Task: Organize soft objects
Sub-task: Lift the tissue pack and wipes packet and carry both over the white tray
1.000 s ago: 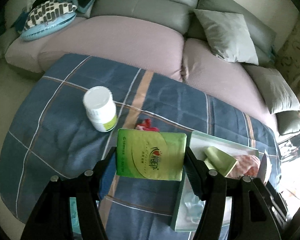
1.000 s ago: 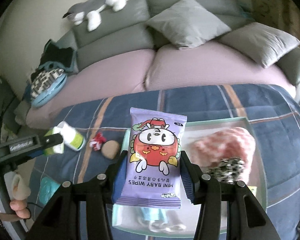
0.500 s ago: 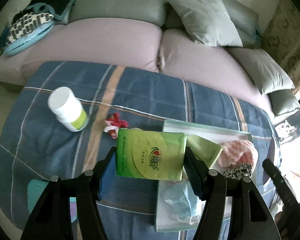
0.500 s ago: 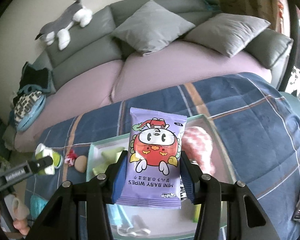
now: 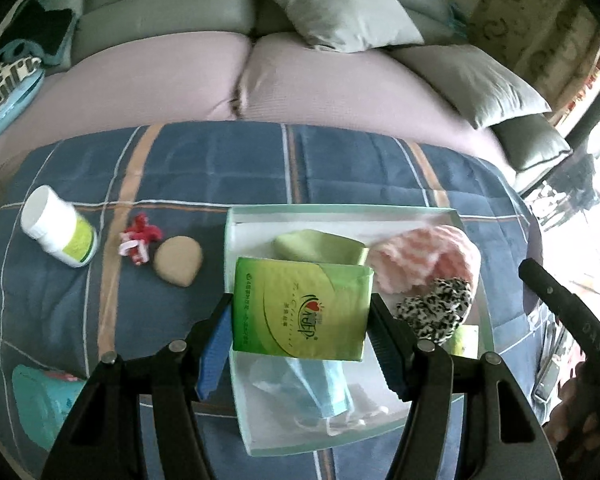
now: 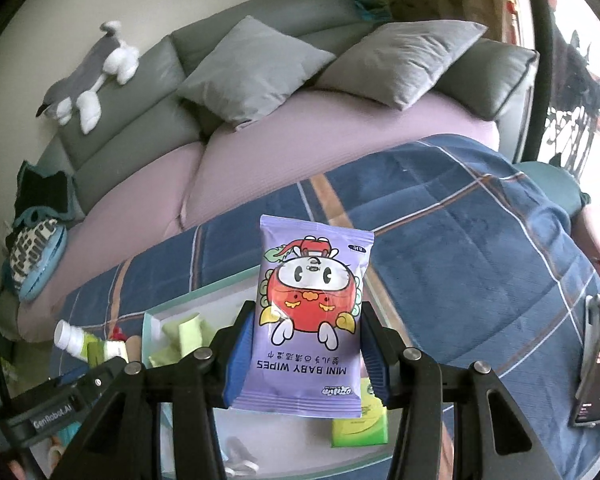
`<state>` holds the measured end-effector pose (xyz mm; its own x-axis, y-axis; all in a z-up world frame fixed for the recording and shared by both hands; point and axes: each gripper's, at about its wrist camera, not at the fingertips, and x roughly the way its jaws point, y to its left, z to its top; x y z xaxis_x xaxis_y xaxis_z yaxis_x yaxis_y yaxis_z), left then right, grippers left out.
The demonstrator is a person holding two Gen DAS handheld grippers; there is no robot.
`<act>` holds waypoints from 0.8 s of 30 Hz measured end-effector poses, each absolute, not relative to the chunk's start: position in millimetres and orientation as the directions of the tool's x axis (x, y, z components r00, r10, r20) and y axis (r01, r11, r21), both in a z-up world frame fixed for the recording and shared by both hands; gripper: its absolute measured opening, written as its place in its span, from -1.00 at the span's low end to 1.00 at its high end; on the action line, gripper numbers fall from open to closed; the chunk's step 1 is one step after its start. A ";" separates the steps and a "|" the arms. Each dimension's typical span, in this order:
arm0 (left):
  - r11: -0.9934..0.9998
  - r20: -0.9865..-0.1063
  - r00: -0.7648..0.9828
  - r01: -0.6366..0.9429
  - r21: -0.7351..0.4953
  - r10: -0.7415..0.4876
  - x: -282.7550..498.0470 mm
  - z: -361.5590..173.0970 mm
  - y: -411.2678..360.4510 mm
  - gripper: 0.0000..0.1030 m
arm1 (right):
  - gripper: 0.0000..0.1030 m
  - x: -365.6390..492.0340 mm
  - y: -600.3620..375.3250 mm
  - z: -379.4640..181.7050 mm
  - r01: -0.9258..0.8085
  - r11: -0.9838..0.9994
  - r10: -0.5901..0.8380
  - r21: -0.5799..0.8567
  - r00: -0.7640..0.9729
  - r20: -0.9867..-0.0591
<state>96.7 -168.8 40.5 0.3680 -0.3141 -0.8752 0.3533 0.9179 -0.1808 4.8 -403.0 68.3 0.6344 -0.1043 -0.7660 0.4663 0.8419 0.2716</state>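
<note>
My left gripper (image 5: 300,316) is shut on a green tissue pack (image 5: 302,310), held above the near half of a pale green tray (image 5: 236,412). In the tray lie a green cloth (image 5: 320,245), a pink-and-white fluffy piece (image 5: 428,258), a leopard-print scrunchie (image 5: 436,306) and a light blue face mask (image 5: 328,384). My right gripper (image 6: 306,340) is shut on a purple pack of mini baby wipes (image 6: 310,320), held over the same tray (image 6: 150,324). The left gripper's body (image 6: 60,404) shows at the lower left of the right wrist view.
On the blue plaid blanket (image 5: 180,168) left of the tray lie a white bottle with a green label (image 5: 58,236), a red hair clip (image 5: 140,238) and a beige sponge (image 5: 178,260). A teal item (image 5: 40,400) sits near the front left edge. Behind stands a sofa with grey cushions (image 5: 340,4). A phone (image 6: 596,356) stands at the right.
Both grippers have swung to the right with their packs held fast. The left one now hangs over the tray, and the bottle has slid to the left of its view.
</note>
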 end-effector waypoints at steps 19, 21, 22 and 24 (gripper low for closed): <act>0.895 -0.893 0.317 0.410 -0.173 -0.318 98.8 7.5 -200.2 0.28 | 0.01 39.5 -386.7 47.1 0.374 0.883 -0.018 0.282 0.629 -0.777; 0.893 -0.896 0.310 0.416 -0.172 -0.317 99.4 4.8 -202.2 0.28 | 0.01 45.2 -378.9 43.1 0.353 0.894 -0.005 0.276 0.624 -0.781; 0.891 -0.897 0.305 0.418 -0.174 -0.319 99.8 3.0 -203.1 0.28 | 0.01 47.5 -376.7 41.6 0.346 0.897 0.000 0.275 0.622 -0.783; 0.890 -0.901 0.296 0.422 -0.175 -0.318 100.3 -1.0 -205.3 0.28 | 0.01 51.9 -372.7 37.6 0.332 0.902 0.015 0.277 0.617 -0.787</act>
